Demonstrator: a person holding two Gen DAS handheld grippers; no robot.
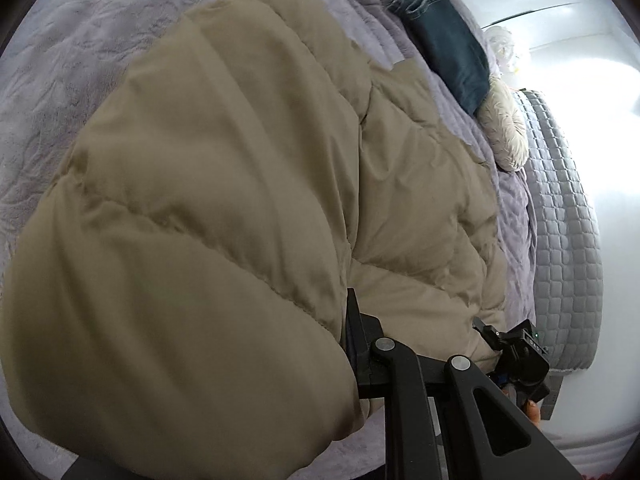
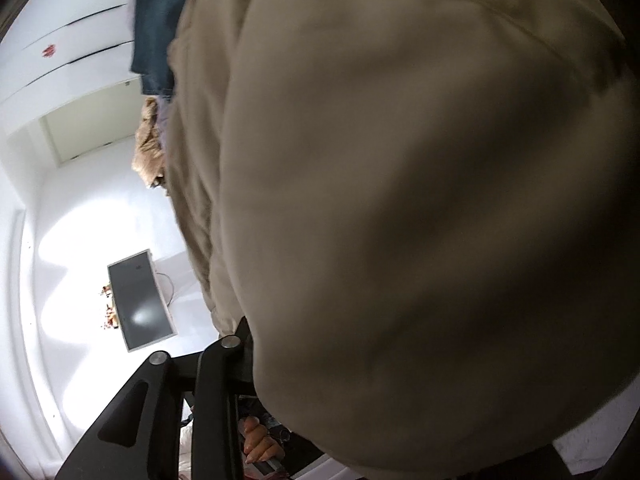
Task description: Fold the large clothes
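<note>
A large tan puffer coat (image 1: 224, 184) lies on a lilac blanket (image 1: 72, 64) on the bed. My left gripper (image 1: 354, 332) is shut on a fold of the coat near its lower edge; the puffy cloth hides the fingertips. The other gripper (image 1: 516, 350) shows at the coat's right edge. In the right wrist view the coat (image 2: 400, 200) fills most of the frame, hanging close over the lens. My right gripper (image 2: 248, 344) is shut on the coat's edge, its fingertips buried in cloth. The coat's fur hood trim (image 1: 504, 128) lies at the bed's right edge.
Folded dark jeans (image 1: 448, 44) lie at the far right of the bed, also in the right wrist view (image 2: 160, 20). A grey quilted mattress side (image 1: 568, 232) drops to a white floor. A monitor (image 2: 138, 300) stands by the white wall. A hand (image 2: 260, 444) grips a handle below.
</note>
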